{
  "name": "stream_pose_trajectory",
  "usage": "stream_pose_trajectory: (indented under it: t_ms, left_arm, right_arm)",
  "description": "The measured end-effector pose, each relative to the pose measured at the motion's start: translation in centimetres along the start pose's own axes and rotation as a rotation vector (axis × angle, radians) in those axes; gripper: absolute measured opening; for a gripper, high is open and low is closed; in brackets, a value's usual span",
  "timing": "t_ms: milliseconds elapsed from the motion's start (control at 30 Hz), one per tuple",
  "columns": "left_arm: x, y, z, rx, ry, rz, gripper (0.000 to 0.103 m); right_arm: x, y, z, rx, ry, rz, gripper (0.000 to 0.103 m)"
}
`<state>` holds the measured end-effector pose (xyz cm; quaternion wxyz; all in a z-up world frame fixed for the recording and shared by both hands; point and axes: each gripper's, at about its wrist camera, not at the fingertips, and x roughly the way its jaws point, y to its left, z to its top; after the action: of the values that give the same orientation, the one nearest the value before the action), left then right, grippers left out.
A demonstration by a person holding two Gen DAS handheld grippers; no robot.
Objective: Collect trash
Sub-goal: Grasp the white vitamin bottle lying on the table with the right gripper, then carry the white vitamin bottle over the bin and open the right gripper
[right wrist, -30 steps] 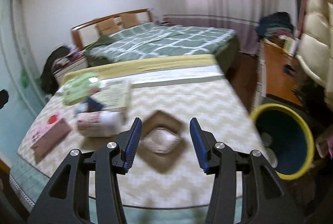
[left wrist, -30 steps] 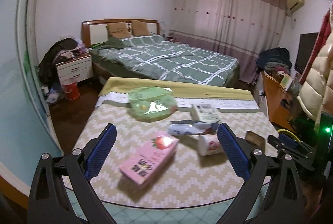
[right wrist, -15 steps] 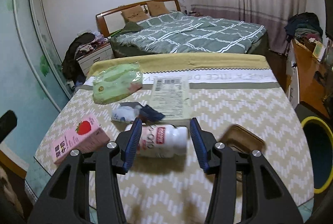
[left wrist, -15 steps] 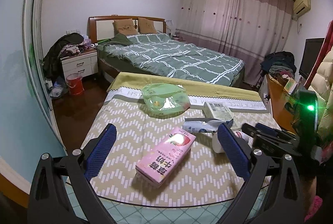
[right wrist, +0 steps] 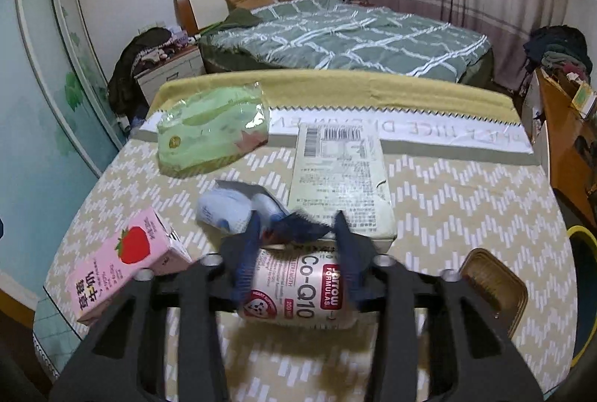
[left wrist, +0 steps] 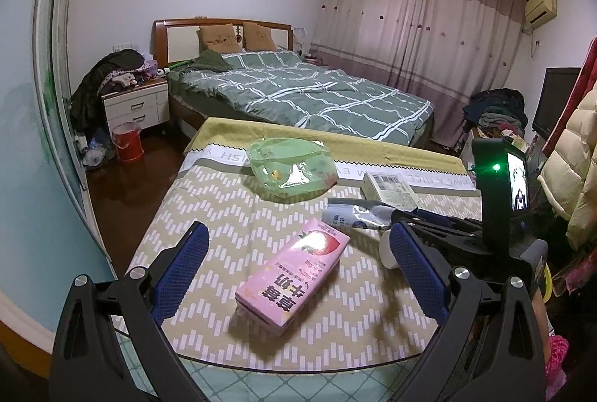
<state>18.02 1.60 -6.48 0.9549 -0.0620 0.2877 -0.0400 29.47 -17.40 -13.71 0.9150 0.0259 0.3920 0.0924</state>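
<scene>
A white Co-Q10 supplement bottle [right wrist: 298, 297] lies on its side on the table. My right gripper [right wrist: 296, 245] is open, its blue fingers straddling the bottle from above. A pink strawberry milk carton [left wrist: 294, 271] lies in front of my left gripper [left wrist: 298, 275], which is wide open and held above the near table edge. The carton also shows in the right wrist view [right wrist: 123, 260]. A crumpled blue-white wrapper [right wrist: 238, 208], a green plastic bag [right wrist: 212, 133] and a flat labelled box [right wrist: 339, 178] lie farther back.
The table has a zigzag-patterned cloth [left wrist: 224, 211]. A brown tray [right wrist: 492, 286] lies at the right of the bottle. A yellow-rimmed bin [right wrist: 582, 286] stands off the table's right edge. A bed [left wrist: 298, 92] stands behind the table.
My right gripper swung left from the brown tray and came down over the white bottle. My left gripper shifted slightly, bringing the pink carton nearer its centre.
</scene>
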Motion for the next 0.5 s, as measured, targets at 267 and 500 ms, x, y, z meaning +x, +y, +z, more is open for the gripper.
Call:
stream_pose_trajectory:
  t_ms: [267, 500]
  left_arm:
    - [0.1, -0.4, -0.1, 0.006, -0.001, -0.005, 0.096]
    - [0.4, -1.0, -0.2, 0.015, 0.005, -0.008, 0.096]
  right_arm:
    - [-1.1, -0.3, 0.2, 0.019, -0.035, 0.041, 0.029]
    - [-3.8, -1.5, 0.4, 0.050, -0.092, 0.050, 0.029]
